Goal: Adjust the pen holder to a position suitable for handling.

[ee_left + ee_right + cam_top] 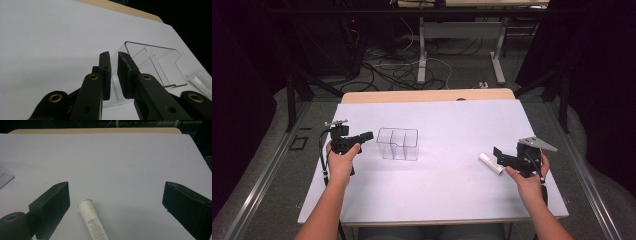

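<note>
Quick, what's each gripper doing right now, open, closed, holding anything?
Left gripper: closed on the near wall of the clear plastic organizer.
Right gripper: open, a white tube lying on the table between its fingers, not gripped.

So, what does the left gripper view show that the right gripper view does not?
Left gripper view: the left hand-held gripper, jaws nearly together at a wall of the clear divided box. Right gripper view: the right hand-held gripper, jaws wide apart, with the white tube lying between them. Both: the white table cover, its wooden far edge, and some of the box.
</note>
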Tool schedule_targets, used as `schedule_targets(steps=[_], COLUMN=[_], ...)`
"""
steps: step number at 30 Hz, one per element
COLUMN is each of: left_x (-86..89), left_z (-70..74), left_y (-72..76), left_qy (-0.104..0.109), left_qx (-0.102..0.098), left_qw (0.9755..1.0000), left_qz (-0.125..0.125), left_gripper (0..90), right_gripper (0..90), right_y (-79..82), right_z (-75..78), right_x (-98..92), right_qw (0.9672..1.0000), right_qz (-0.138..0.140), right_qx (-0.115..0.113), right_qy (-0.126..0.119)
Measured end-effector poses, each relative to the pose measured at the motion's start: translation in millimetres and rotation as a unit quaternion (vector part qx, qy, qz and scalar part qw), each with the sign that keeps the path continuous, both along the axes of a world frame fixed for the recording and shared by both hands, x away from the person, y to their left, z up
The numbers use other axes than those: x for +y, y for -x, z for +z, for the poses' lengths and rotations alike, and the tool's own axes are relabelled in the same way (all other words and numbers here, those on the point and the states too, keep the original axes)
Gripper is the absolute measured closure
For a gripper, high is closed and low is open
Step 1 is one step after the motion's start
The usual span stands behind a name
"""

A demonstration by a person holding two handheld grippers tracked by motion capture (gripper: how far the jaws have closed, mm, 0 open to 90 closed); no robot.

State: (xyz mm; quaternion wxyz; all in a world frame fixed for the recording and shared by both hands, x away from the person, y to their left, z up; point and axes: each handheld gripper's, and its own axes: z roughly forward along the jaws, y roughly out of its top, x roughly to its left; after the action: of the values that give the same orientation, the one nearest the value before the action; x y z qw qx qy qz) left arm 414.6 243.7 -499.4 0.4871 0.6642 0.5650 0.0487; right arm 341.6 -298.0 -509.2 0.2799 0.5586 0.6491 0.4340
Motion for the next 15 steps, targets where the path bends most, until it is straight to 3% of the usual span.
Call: schedule_targets(steps=[6, 11, 15], left_x=[-5.0, -8.7, -10.1], left_z=[-4.3, -7.3, -8.5], left_y=[-3.0, -5.1, -4.8], left_qy=[0.005, 0.001, 0.001], left_qx=[0.012, 0.01, 0.012], left_qw=[0.9997, 0.999, 0.9992], left_qz=[-0.022, -0.043, -0.038], left_gripper=[89.6, 90.0, 90.0], right_gripper=[7.2, 7.3, 7.4], right_y=[-0.5, -0.5, -1.1], right_z=[-0.5, -0.8, -1.7], right_x=[-0.5, -0.6, -0.5], right_qw=[1.0, 1.0, 1.0], right_qz=[0.001, 0.001, 0.002], right_qx=[0.003, 0.004, 0.001], right_qy=[0.001, 0.0, -0.002])
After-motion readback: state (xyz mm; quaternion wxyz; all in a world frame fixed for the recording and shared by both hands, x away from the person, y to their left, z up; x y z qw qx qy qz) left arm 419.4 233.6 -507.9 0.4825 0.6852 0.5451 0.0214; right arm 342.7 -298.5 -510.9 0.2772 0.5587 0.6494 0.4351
